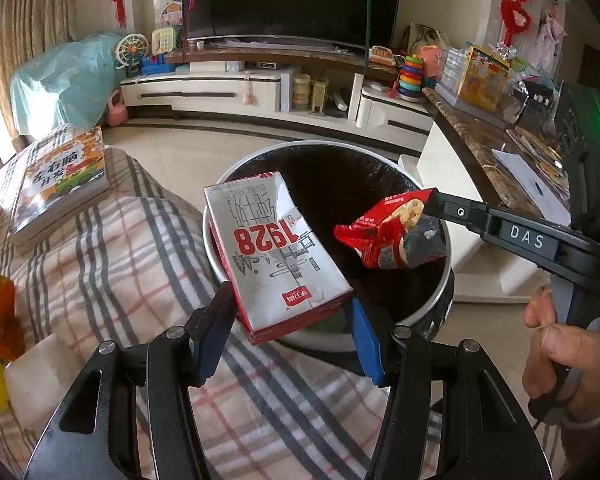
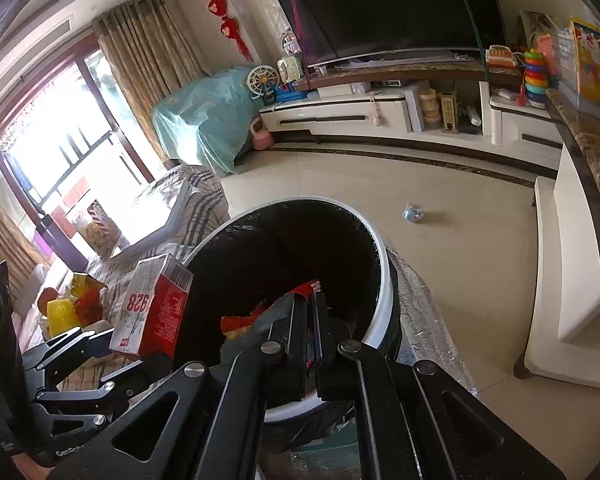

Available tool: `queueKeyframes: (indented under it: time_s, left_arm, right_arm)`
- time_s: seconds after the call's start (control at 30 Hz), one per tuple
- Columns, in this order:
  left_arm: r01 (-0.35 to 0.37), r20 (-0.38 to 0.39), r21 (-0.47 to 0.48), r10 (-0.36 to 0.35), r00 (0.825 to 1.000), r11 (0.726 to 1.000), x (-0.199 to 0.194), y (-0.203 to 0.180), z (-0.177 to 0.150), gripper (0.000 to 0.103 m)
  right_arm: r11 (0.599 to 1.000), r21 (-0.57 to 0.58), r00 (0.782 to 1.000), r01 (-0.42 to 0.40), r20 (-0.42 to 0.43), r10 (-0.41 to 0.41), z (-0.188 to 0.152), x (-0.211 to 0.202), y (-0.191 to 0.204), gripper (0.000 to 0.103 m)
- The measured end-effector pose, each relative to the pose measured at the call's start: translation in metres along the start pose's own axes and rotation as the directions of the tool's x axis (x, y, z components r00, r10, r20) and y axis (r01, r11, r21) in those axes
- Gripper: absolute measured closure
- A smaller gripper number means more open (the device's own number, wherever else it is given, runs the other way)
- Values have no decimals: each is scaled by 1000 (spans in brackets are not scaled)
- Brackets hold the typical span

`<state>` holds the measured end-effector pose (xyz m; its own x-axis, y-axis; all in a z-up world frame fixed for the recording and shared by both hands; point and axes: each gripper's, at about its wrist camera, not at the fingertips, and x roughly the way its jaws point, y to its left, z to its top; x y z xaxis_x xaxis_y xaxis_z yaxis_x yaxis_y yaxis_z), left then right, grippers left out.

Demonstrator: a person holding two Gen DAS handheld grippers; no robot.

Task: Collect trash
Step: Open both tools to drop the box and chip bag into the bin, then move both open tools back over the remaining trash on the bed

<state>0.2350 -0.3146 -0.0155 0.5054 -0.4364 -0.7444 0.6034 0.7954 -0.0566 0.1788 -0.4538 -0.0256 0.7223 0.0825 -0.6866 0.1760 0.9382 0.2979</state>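
Left wrist view shows the left gripper (image 1: 292,320), jaws clamping a milk carton (image 1: 278,252), and the right gripper (image 1: 430,200), jaws pinching a red snack wrapper (image 1: 384,236), both above the trash bin (image 1: 448,280); releasing them probably comes next.

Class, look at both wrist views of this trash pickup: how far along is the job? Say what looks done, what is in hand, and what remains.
Done: nothing clearly binned; the bin's bottom is too dark to tell. In hand: the left claw grips the milk carton over the rim, and the right claw is shut on a red snack wrapper above the opening. Left: releasing both, then perhaps the small crumpled item on the floor.
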Motion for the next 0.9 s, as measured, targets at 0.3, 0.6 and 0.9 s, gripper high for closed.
queueKeyframes:
  time_s: [0.3,0.6,0.9]
  left_arm:
    - [5,-3,7,-5,1000,1000,0,-5,7,44]
    - [-5,60,-76,9,998,997,-31,13,-16,35]
    - [-40,87,-201,58,995,979,-66,47,-60,31]
  right_arm:
    - [1000,-9,1000,19,3,-19,7,1,2,92]
    - [1000,13,998,6,63,-7,0,-22,8,32]
    - [998,-21,995,-62,79,64,-25,-34,47,15]
